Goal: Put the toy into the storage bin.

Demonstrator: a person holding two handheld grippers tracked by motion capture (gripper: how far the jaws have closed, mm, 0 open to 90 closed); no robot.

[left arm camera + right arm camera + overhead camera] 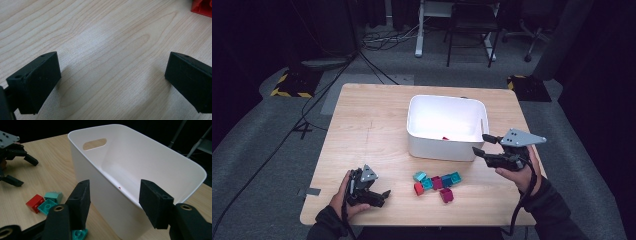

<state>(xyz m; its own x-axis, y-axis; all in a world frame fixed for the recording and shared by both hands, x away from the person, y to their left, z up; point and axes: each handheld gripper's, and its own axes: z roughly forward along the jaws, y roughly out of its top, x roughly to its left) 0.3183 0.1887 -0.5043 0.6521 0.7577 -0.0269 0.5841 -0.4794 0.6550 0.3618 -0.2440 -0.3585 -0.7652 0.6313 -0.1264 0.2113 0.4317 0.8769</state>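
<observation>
Your right tool [479, 144] hovers at the near corner of the white bin [446, 150], jaws half apart and empty, one red piece [445, 138] visible inside the bin, likely dropped there. The toy bricks [437, 183] wait on the worktop [362, 130], below and left of that tool. Your left tool [386, 193] rests wide open, empty, pointing toward the bricks.

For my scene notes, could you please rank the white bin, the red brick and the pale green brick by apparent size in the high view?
1. White bin, by far the largest.
2. Red brick and pale green brick look alike in size; I cannot rank them.
</observation>
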